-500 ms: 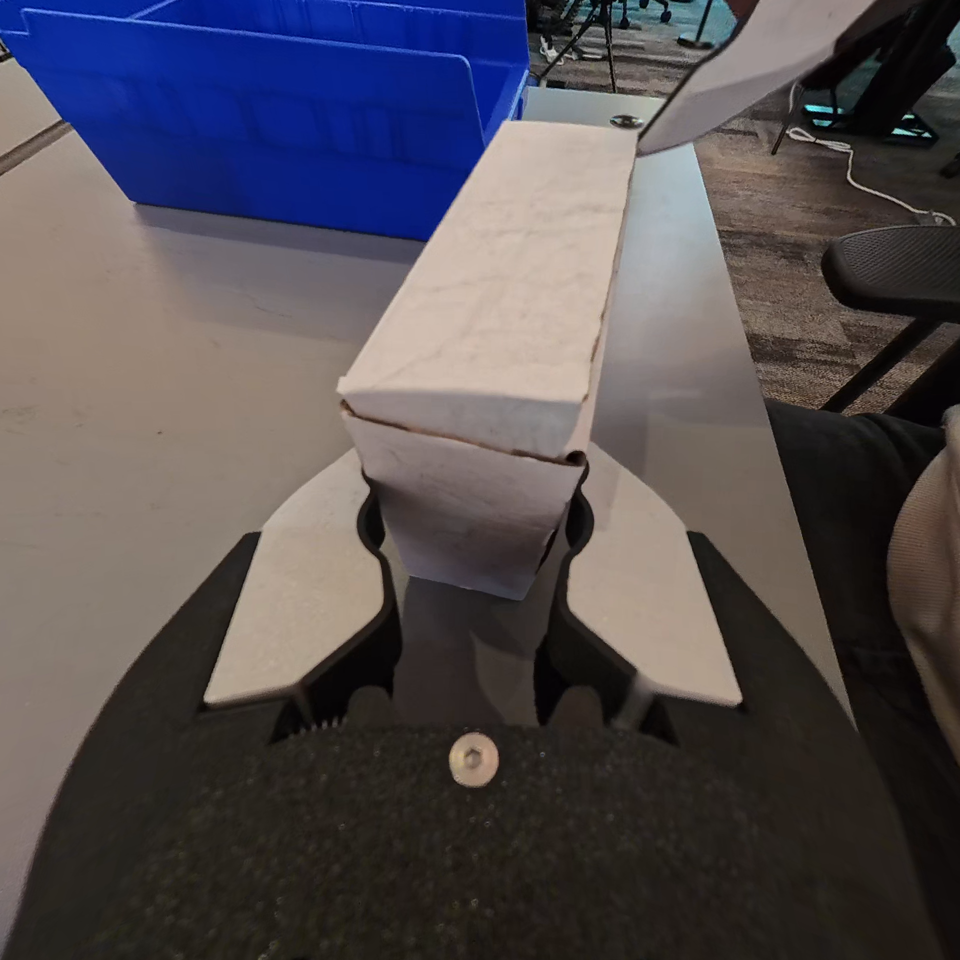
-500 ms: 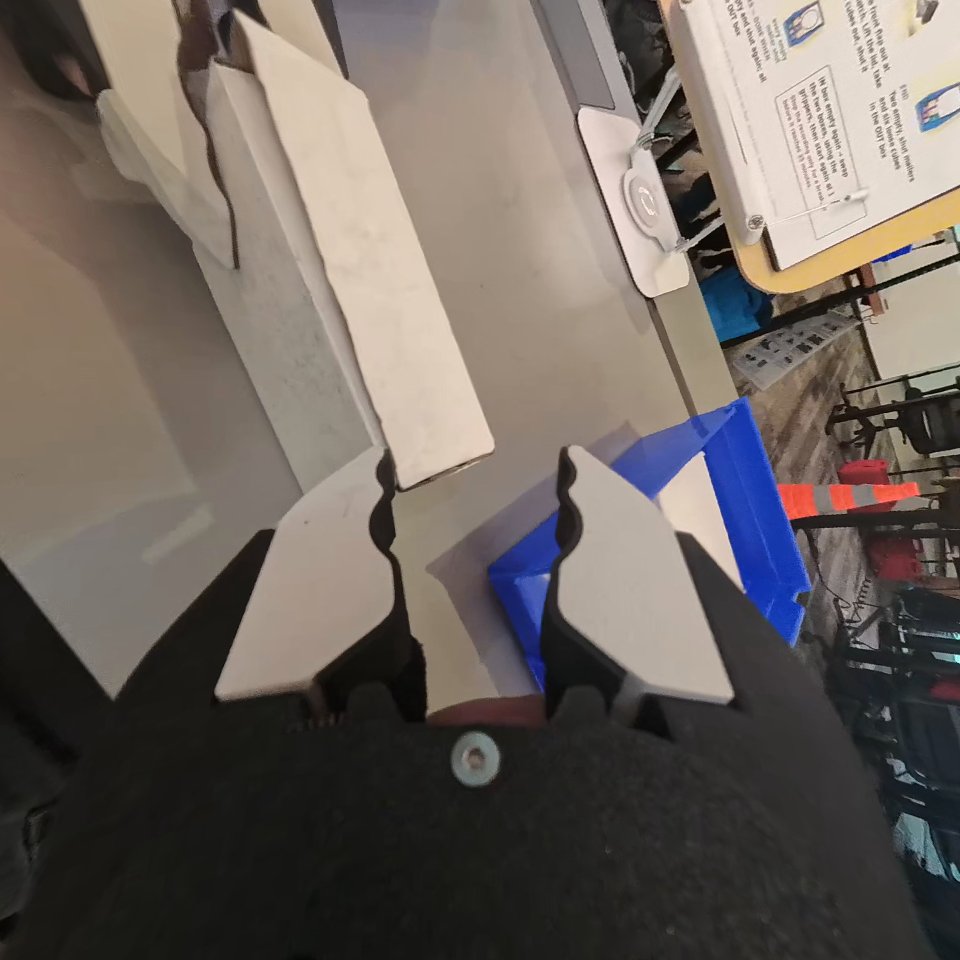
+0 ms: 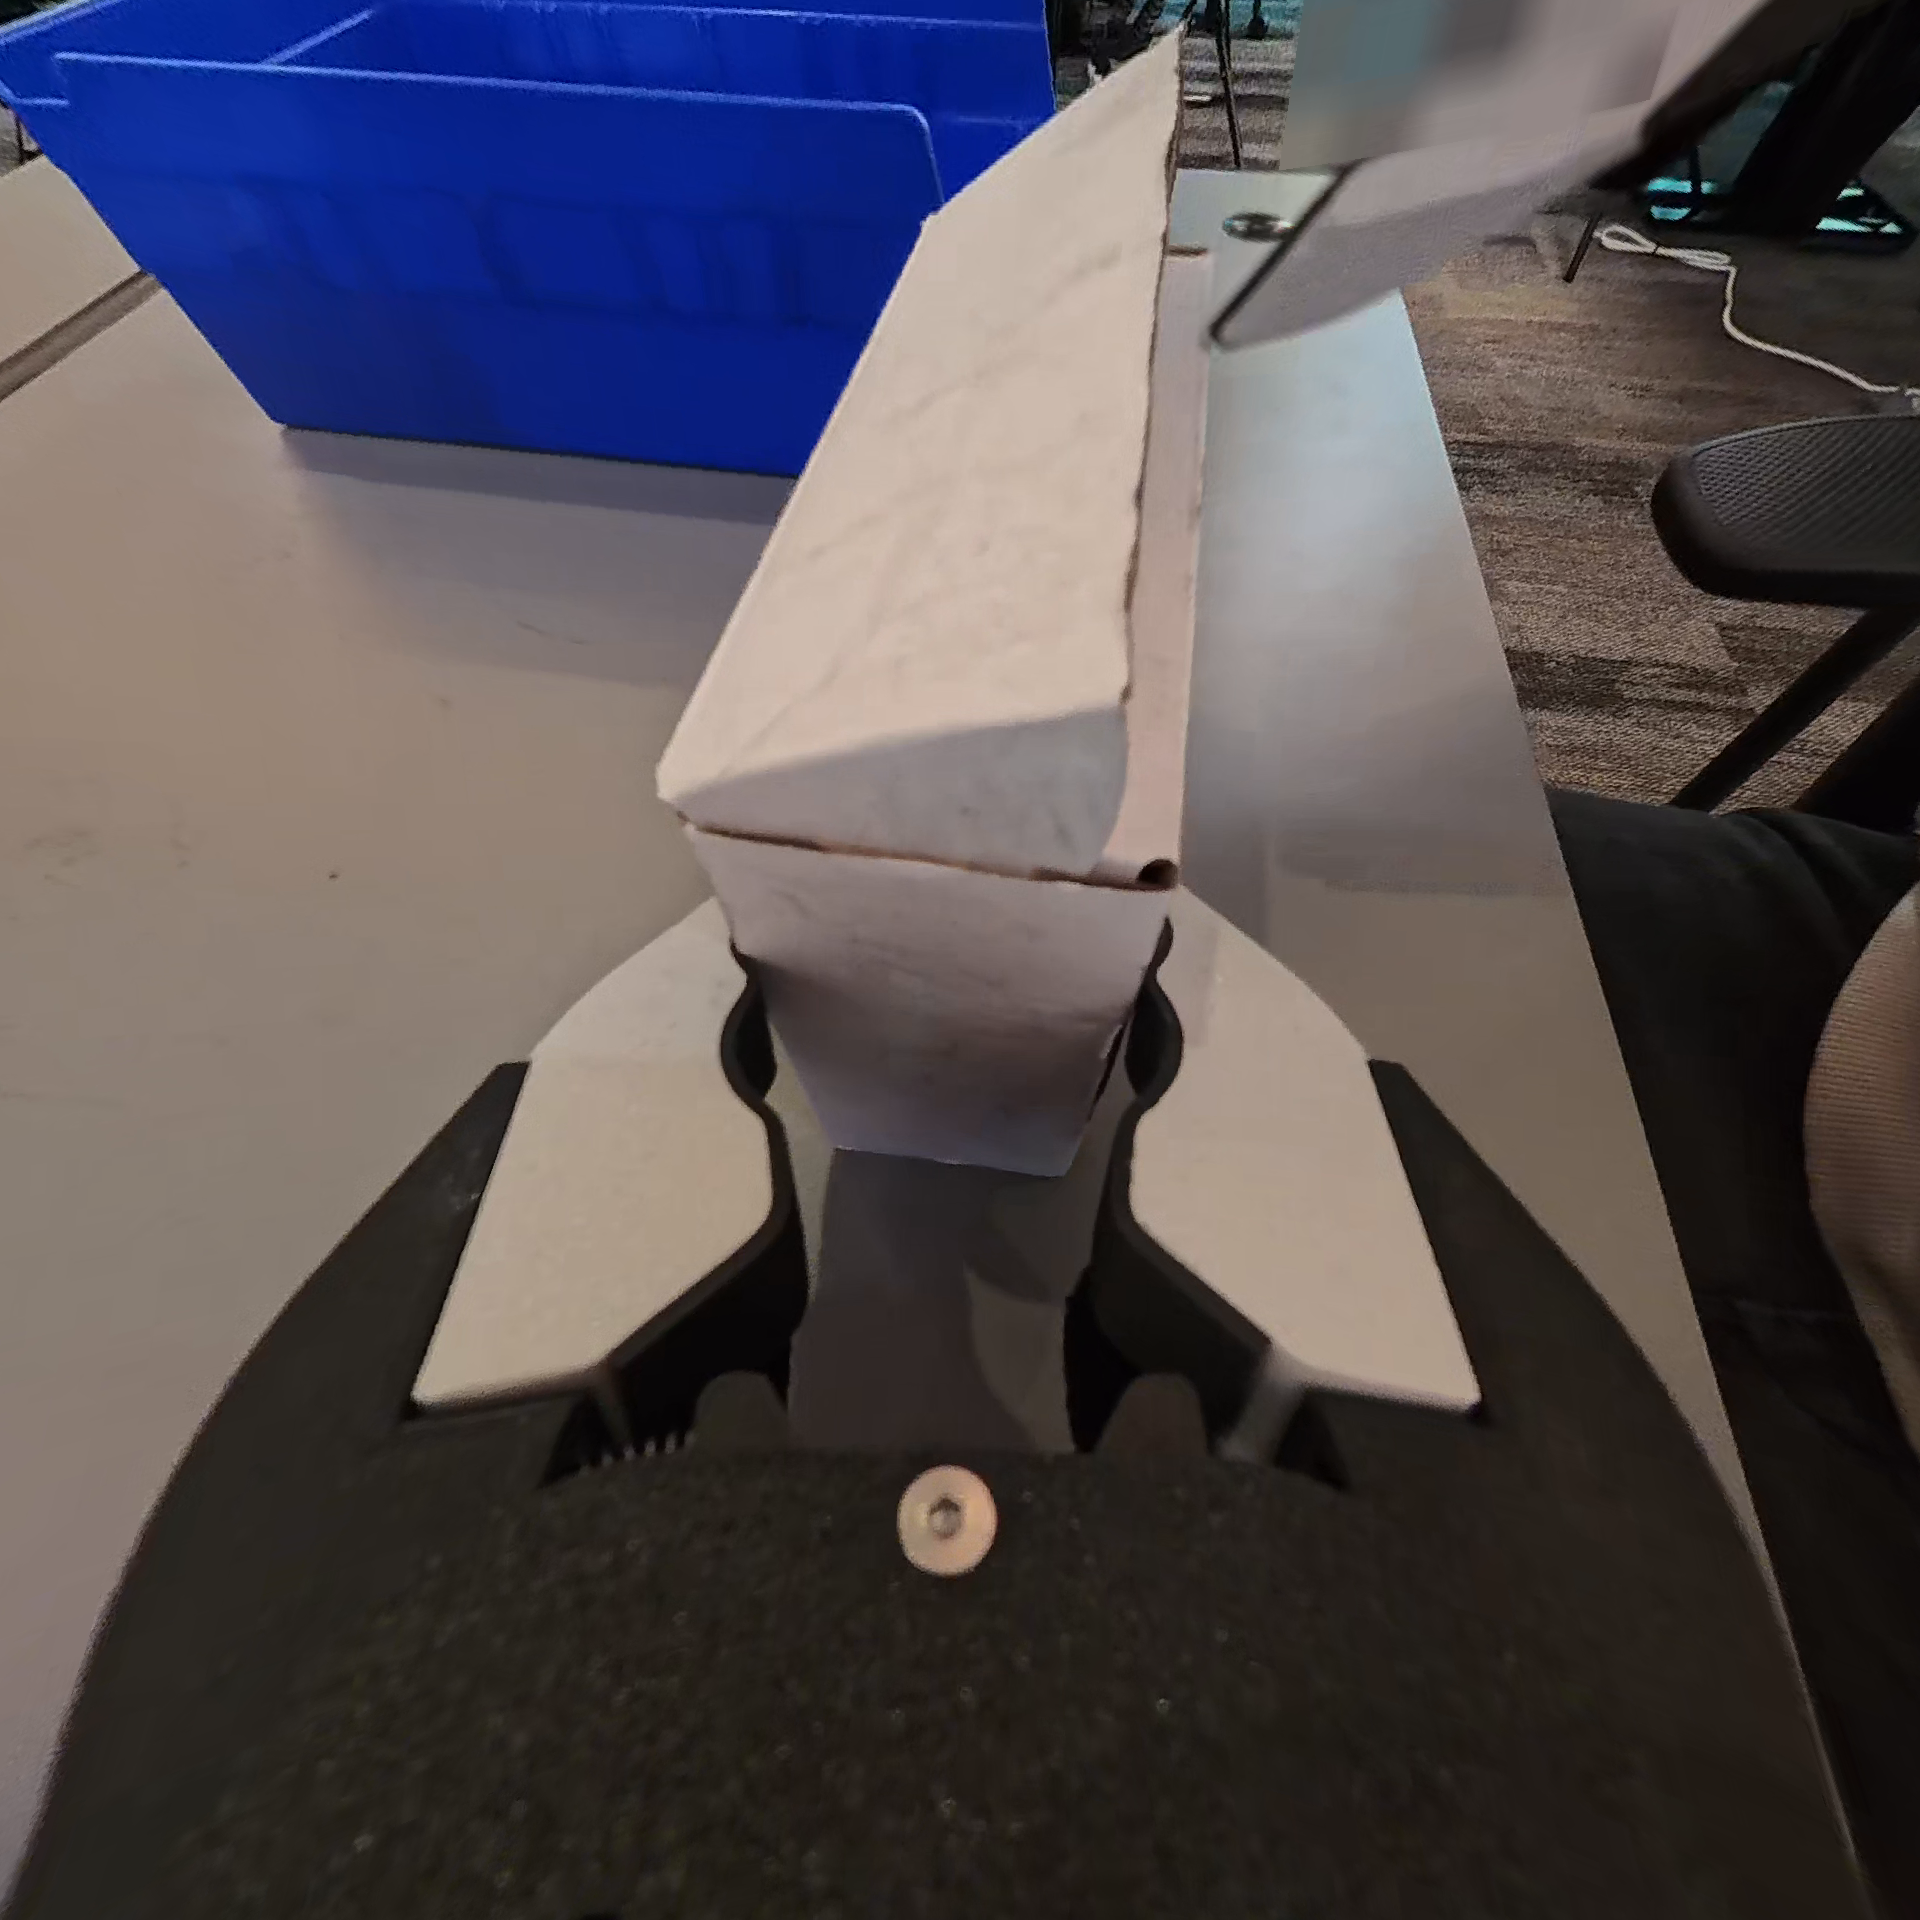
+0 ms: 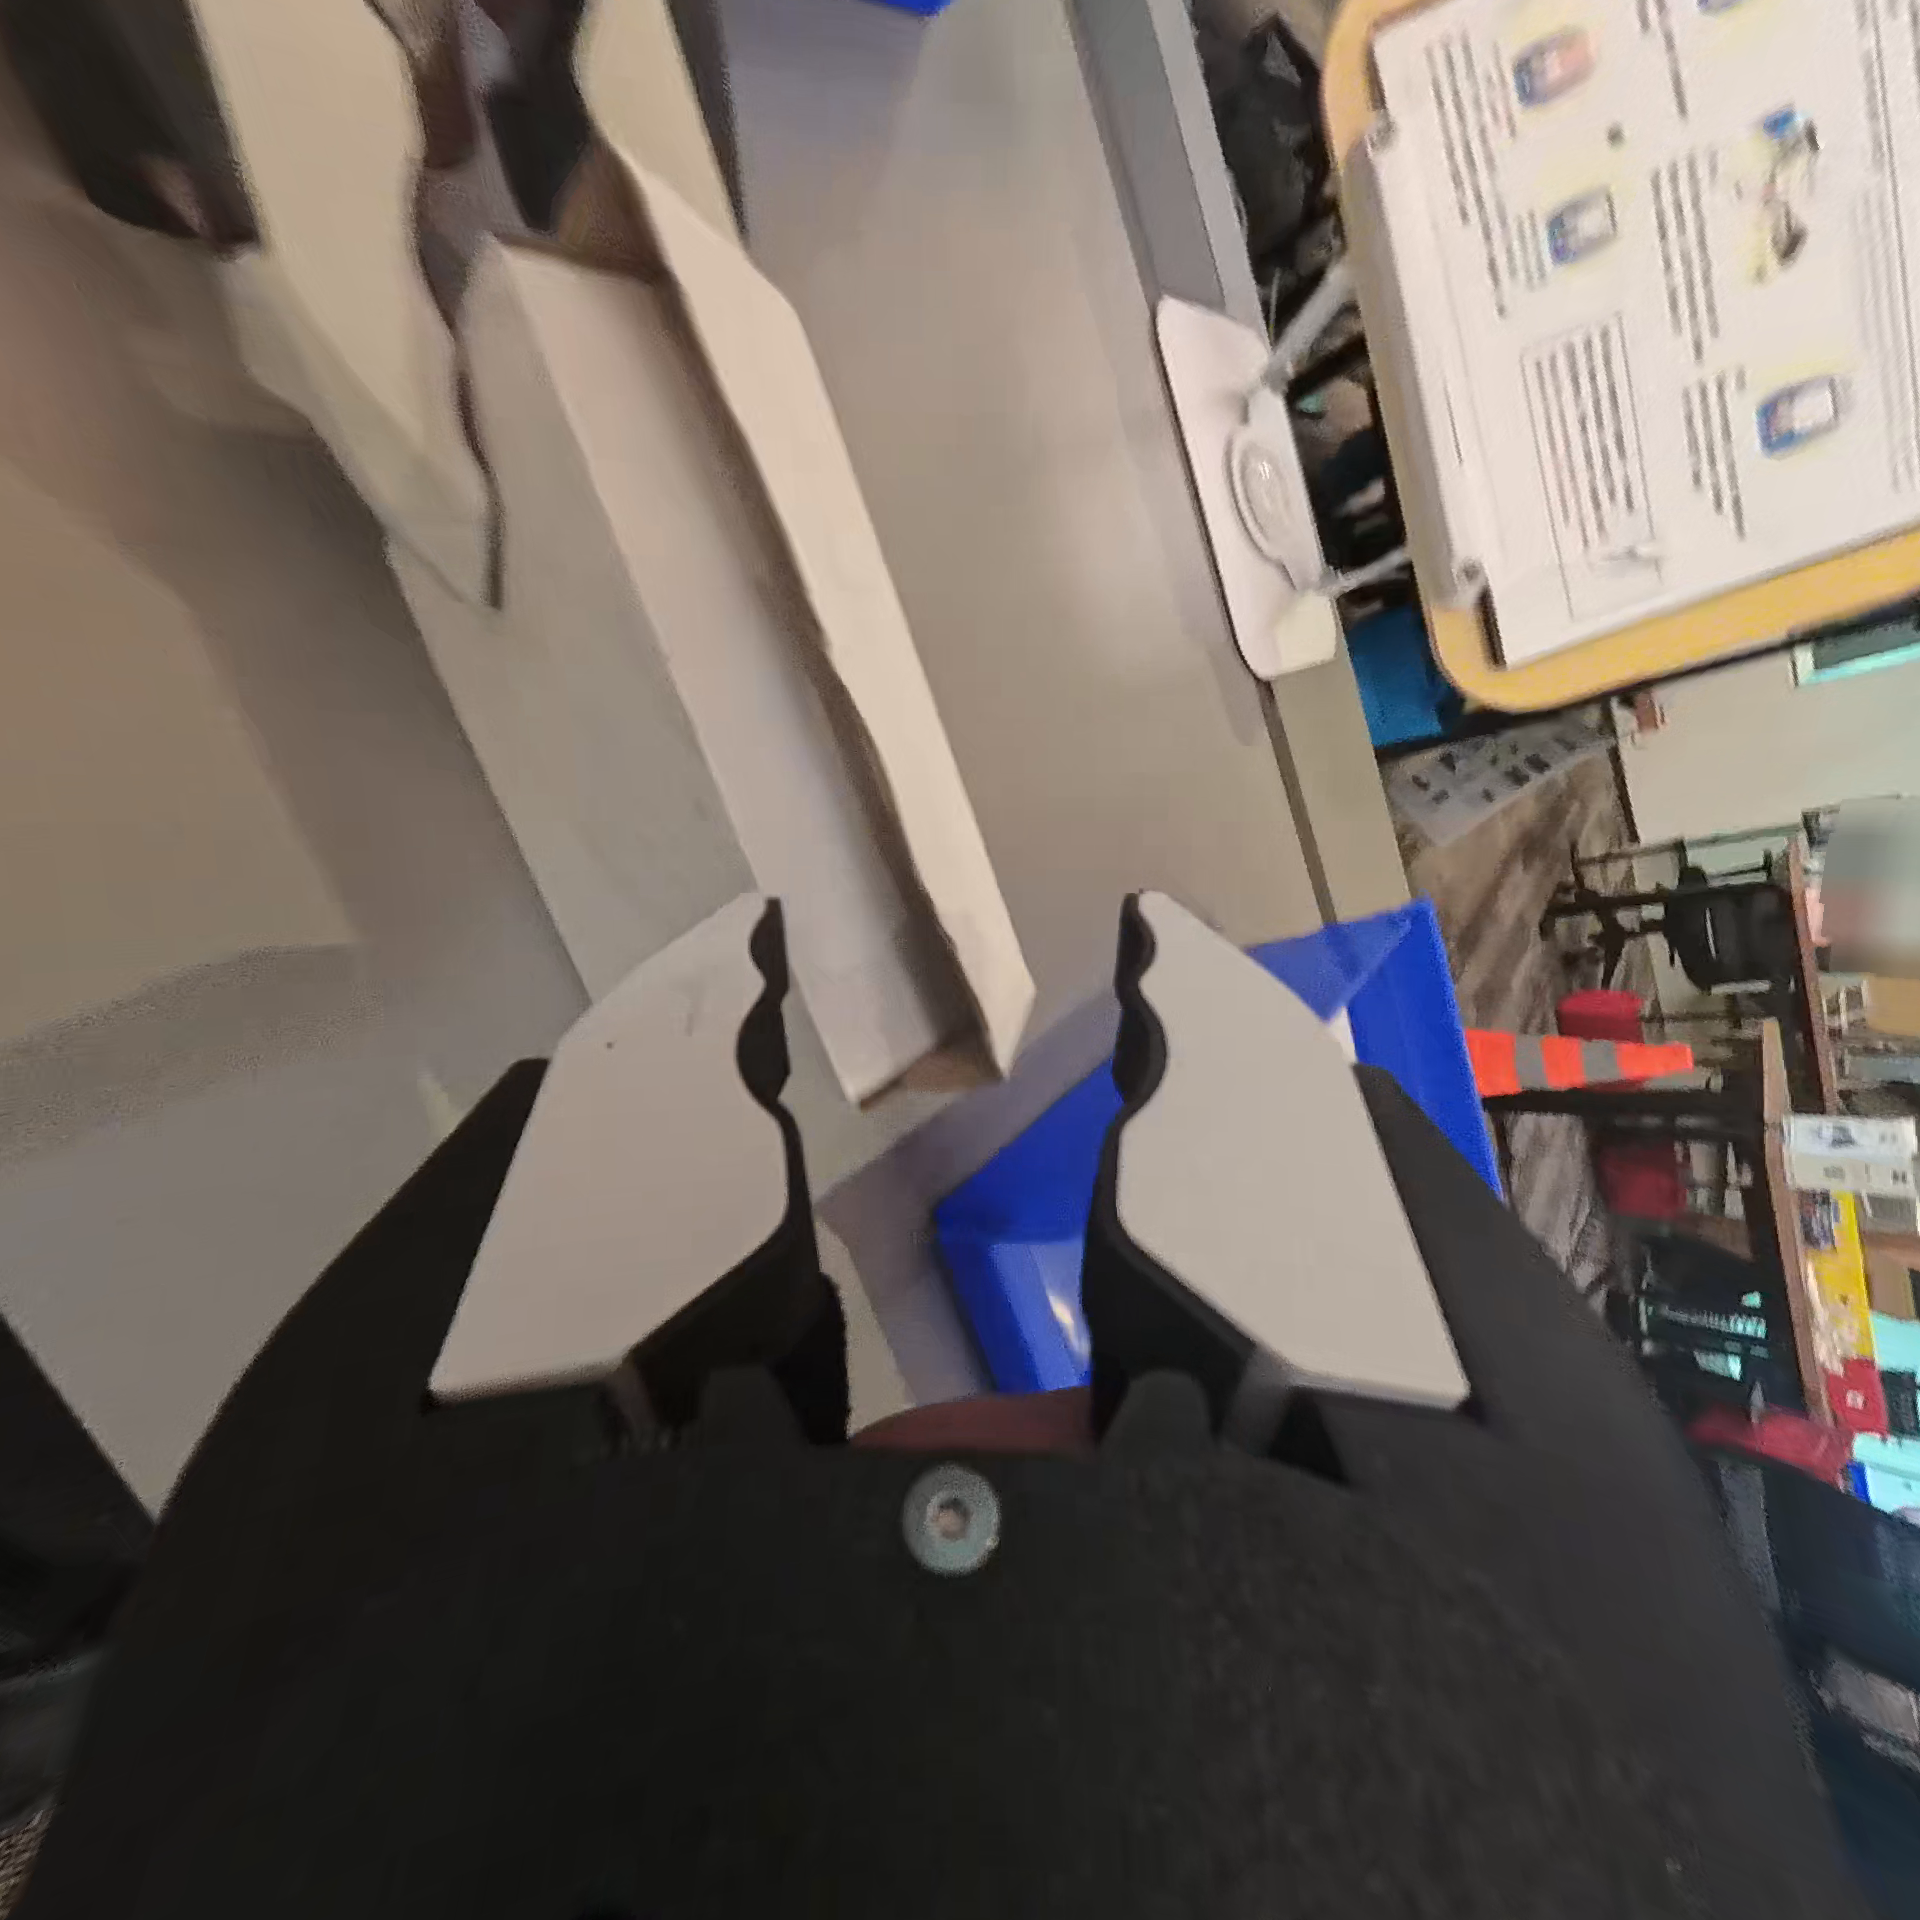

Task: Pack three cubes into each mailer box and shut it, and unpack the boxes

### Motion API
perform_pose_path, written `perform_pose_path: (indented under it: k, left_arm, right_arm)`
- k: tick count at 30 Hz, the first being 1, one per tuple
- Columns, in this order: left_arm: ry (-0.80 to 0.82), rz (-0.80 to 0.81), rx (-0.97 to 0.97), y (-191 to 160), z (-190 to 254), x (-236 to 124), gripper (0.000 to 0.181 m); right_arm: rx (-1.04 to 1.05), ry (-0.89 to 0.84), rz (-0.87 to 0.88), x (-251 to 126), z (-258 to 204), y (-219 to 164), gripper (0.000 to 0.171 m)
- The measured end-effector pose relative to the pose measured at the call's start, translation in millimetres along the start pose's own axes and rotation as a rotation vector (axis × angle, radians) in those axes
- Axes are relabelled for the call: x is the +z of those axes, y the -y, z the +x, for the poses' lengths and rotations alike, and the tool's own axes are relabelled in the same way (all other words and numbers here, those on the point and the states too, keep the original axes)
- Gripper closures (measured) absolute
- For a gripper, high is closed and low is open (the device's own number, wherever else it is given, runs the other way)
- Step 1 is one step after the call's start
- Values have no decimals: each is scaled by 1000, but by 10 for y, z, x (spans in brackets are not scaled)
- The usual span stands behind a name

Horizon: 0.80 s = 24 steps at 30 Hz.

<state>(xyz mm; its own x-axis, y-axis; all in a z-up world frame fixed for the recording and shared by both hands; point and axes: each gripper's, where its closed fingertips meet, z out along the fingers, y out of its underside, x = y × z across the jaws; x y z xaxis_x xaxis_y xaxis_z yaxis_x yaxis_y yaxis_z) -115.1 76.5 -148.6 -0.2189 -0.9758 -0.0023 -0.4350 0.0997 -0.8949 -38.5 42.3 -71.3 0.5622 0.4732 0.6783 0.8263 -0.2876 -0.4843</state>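
The left gripper (image 3: 951, 1023) pinches the near end of the white mailer box (image 3: 966, 582); its long axis runs straight away — the right gripper (image 4: 951, 997), spread and empty, hovers beside the box's far end.

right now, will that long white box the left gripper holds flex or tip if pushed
The mailer box probably flexes: its creased cardboard looks thin. Its lid seam gapes, so it may pop open. Being long and held by the left gripper at one end, it could pivot.
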Motion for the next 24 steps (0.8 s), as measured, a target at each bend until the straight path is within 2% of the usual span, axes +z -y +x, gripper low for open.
perform_pose_path:
  k: [5, 8, 12, 13, 14, 17, 18, 19, 20, 21, 22, 24]
  left_arm:
    - [4, 0, 4, 2, 2, 3, 115]
    - [6, 0, 7, 3, 4, 3, 115]
    - [9, 0, 3, 1, -5, -2, 115]
    - [12, 1, 13, 3, 1, -1, 115]
    - [15, 2, 24, 5, 9, -2, 114]
    - [15, 0, 17, 3, 2, 0, 114]
    - [15, -2, 11, 1, -2, 1, 114]
    - [14, 0, 18, 3, 6, 2, 115]
    - [20, 7, 57, 11, 36, 2, 115]
    - [29, 14, 95, 22, 69, 3, 115]
    - [37, 15, 100, 26, 77, 8, 115]
    - [26, 0, 24, 11, 18, 16, 115]
  right_arm:
    - [-42, 77, 107, 158, -310, 572, 114]
    - [-125, 48, 111, 319, -352, 799, 116]
    - [-147, 56, 97, 413, -270, 933, 93]
    - [-126, 48, 119, 394, -210, 973, 108]
    - [-121, 57, 147, 366, -175, 1010, 115]
    - [-117, 41, 107, 409, -68, 970, 97]
    - [-128, 5, 112, 410, -3, 997, 97]
    - [-129, -62, 129, 380, 121, 1045, 116]
    - [-115, -169, 141, 325, 325, 1079, 151]
    - [-88, -218, 180, 253, 465, 1132, 144]
    - [-49, -140, 208, 218, 426, 1163, 137]
    - [-12, -40, 160, 200, 369, 1059, 121]
